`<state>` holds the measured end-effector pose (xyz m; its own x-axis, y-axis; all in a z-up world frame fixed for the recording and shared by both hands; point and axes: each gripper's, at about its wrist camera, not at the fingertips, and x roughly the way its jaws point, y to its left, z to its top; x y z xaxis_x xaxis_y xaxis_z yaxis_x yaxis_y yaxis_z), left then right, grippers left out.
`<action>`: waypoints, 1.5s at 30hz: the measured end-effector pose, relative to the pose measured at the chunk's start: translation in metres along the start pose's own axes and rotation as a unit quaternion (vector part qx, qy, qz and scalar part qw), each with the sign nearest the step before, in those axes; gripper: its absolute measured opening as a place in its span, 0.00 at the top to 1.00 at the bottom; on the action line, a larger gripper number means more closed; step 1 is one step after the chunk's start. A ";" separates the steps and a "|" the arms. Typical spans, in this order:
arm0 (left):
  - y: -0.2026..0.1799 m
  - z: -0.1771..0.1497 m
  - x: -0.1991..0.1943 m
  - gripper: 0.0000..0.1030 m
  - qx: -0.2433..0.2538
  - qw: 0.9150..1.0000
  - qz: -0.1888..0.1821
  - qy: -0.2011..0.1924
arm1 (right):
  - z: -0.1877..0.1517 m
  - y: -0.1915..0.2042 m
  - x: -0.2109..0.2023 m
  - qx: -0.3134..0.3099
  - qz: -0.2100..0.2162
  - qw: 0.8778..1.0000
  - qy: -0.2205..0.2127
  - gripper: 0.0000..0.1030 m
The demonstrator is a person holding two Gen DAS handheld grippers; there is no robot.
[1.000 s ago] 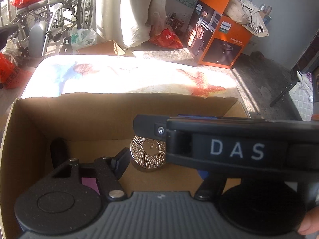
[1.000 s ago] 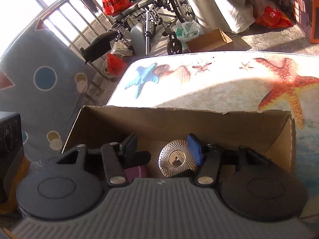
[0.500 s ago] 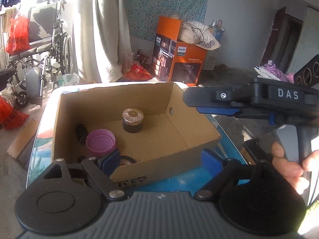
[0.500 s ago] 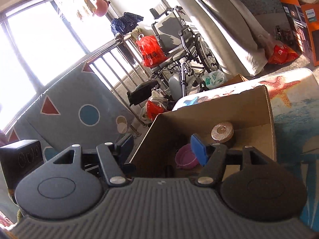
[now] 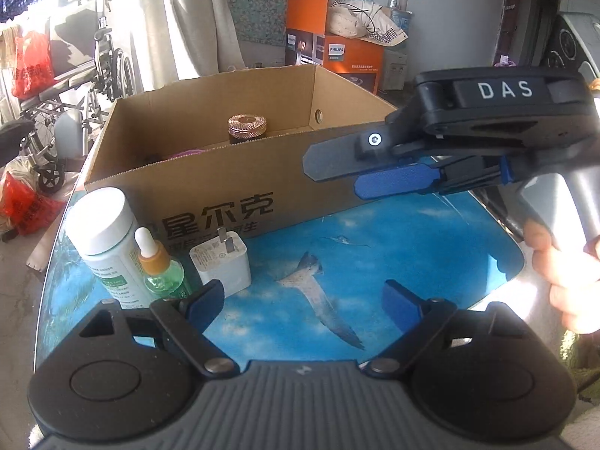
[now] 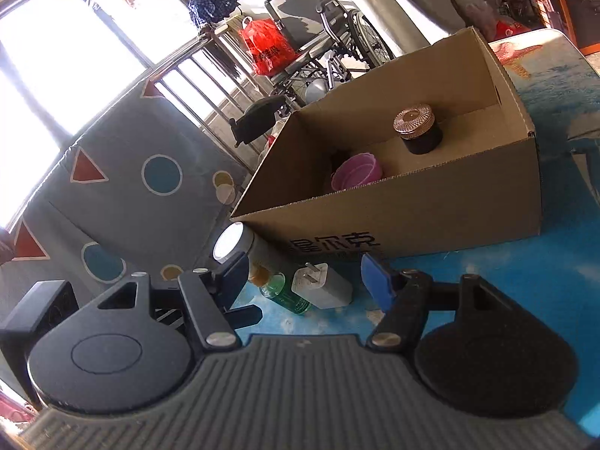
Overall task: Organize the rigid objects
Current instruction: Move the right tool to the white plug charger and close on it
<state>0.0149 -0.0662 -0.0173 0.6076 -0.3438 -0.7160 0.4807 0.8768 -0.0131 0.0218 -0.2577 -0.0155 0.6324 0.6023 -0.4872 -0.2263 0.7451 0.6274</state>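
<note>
Left gripper point(image 5: 302, 298): jaws spread wide and empty; only the blue sea-print tabletop point(image 5: 431, 247) shows between the blue pads, and they touch nothing.
Left gripper's place: it hangs over the near part of the table, with its left pad just in front of the white charger point(image 5: 221, 262).
Right gripper point(image 6: 303, 273): jaws stand apart, released, holding nothing; in its own view the charger and the green dropper bottle point(image 6: 285, 292) lie on the table beyond the gap, untouched.
Right gripper seen from the left camera: it reaches in from the right above the table, near the front wall of the cardboard box point(image 5: 232, 187), its blue pad clear of the box.
Hand point(image 5: 558, 273): fingers wrap the grey handle of the right gripper at the right edge.
Cardboard box: open-topped, standing on the far part of the table, printed characters on its near wall.
In the box: a dark jar with a ribbed gold lid point(image 6: 416, 127) stands upright toward the far right; a pink round lid or cup point(image 6: 356, 170) lies toward the near left; something dark sits behind it, too shadowed to tell.
Outside the box: a white-capped bottle point(image 5: 107, 240), the green dropper bottle with an orange collar, and the charger with prongs up, in a row on the table just in front of the box's near left corner.
White-capped bottle: upright, just beside the dropper bottle.
</note>
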 end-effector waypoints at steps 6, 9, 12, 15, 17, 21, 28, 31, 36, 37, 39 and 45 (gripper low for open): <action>-0.004 -0.015 0.016 0.13 0.018 0.999 0.031 -0.002 | 0.001 -0.016 0.016 0.019 -0.019 1.000 0.012 0.35; -0.003 -0.019 0.025 0.17 0.019 0.999 0.043 -0.008 | 0.003 -0.021 0.026 0.027 -0.017 0.999 0.014 0.35; 0.000 -0.020 0.033 0.23 0.015 0.998 0.052 -0.012 | 0.005 -0.027 0.040 0.040 -0.014 0.999 0.025 0.39; 0.004 -0.020 0.038 0.25 0.013 0.998 0.065 -0.018 | 0.007 -0.030 0.055 0.049 -0.006 0.998 0.037 0.46; 0.007 -0.020 0.043 0.25 0.011 0.997 0.069 -0.018 | 0.010 -0.030 0.065 0.051 0.000 0.998 0.040 0.48; 0.012 -0.019 0.052 0.25 0.002 0.997 0.073 -0.015 | 0.016 -0.031 0.087 0.058 0.014 0.997 0.051 0.52; 0.016 -0.015 0.062 0.25 -0.009 0.997 0.080 -0.015 | 0.022 -0.023 0.118 0.046 0.034 0.996 0.073 0.55; 0.015 -0.015 0.063 0.24 -0.010 0.997 0.078 -0.015 | 0.023 -0.021 0.123 0.038 0.033 0.995 0.081 0.56; 0.009 -0.013 0.065 0.24 0.000 0.998 0.063 -0.015 | 0.020 -0.024 0.120 0.040 0.020 0.996 0.084 0.57; 0.006 -0.012 0.066 0.24 0.003 0.998 0.059 -0.015 | 0.019 -0.027 0.117 0.044 0.018 0.995 0.083 0.57; 0.001 -0.012 0.066 0.24 0.009 0.999 0.046 -0.016 | 0.017 -0.032 0.110 0.050 0.014 0.995 0.080 0.58; -0.022 -0.008 0.068 0.24 0.036 0.999 0.003 -0.018 | 0.010 -0.048 0.079 0.063 -0.014 0.996 0.062 0.58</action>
<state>0.0402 -0.1065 -0.0717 0.6327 -0.3510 -0.6903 0.5197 0.8533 0.0425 0.0902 -0.2486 -0.0776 0.5385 0.6183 -0.5725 -0.1105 0.7254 0.6795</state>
